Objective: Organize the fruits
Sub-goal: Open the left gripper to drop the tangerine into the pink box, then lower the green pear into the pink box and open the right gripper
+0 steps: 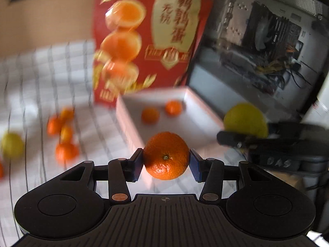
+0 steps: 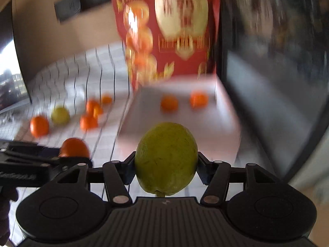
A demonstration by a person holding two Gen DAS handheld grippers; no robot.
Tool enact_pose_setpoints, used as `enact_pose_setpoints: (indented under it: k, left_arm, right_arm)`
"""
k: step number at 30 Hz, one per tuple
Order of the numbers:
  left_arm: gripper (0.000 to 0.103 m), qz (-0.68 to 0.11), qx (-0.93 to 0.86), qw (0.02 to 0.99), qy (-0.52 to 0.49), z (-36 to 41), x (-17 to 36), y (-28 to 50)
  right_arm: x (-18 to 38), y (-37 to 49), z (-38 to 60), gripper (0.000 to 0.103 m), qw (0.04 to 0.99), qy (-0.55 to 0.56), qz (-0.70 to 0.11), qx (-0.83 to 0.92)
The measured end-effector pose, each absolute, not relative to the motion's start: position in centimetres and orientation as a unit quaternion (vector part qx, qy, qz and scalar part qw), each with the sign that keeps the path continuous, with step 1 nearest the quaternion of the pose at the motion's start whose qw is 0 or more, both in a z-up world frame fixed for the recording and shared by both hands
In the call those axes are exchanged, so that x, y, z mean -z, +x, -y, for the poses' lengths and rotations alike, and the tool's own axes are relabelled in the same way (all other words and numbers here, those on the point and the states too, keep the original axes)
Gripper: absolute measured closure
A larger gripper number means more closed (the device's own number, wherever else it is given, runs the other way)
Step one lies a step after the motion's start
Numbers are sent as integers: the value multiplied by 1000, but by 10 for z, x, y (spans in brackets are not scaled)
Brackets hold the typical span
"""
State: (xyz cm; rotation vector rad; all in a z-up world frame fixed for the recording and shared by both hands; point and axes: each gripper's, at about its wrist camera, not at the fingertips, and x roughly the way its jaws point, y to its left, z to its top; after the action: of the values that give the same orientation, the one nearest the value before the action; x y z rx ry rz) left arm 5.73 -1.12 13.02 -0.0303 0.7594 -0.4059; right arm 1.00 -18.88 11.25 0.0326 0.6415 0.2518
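My left gripper [image 1: 166,161] is shut on a mandarin [image 1: 166,155] and holds it above the near edge of a white box [image 1: 131,121]. Two mandarins [image 1: 150,114] lie inside the box. My right gripper [image 2: 166,164] is shut on a green guava [image 2: 166,157] in front of the same box [image 2: 230,119]. In the left wrist view the right gripper [image 1: 236,139] with its guava [image 1: 245,119] shows at the right. In the right wrist view the left gripper [image 2: 61,157] with its mandarin [image 2: 74,147] shows at the left.
Several mandarins [image 1: 65,150] and a green guava [image 1: 12,145] lie on the checked cloth [image 1: 41,78] left of the box. The red box lid [image 1: 150,35] stands upright behind the box. An open computer case [image 1: 267,47] stands at the right.
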Motion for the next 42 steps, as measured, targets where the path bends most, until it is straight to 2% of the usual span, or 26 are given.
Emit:
enact_pose_setpoints:
  k: [4, 8, 12, 19, 28, 35, 39, 42]
  left_arm:
    - [50, -417, 205, 885, -36, 43, -121, 119]
    - [50, -473, 186, 861, -33, 69, -85, 154]
    - [52, -495, 161, 854, 11, 83, -64, 157]
    - [52, -495, 159, 854, 39, 81, -64, 157]
    - [52, -387, 175, 905, -36, 27, -105, 78]
    - [52, -407, 73, 907, -76, -48, -87, 26]
    - [53, -436, -11, 892, -118, -110, -67, 6]
    - [53, -436, -60, 886, -147, -150, -59, -15]
  right_arm:
    - [-155, 59, 194, 45, 948, -3, -294, -118]
    - [-170, 102, 199, 45, 948, -20, -293, -124]
    - [-156, 133, 202, 45, 937, -10, -324, -128]
    - [-114, 169, 201, 45, 914, 8, -386, -124]
    - [-72, 188, 181, 45, 892, -25, -432, -130]
    - [-34, 200, 161, 45, 866, -43, -486, -112]
    - [-40, 190, 149, 44, 874, -65, -470, -105]
    - [-60, 174, 130, 39, 891, -100, -430, -105]
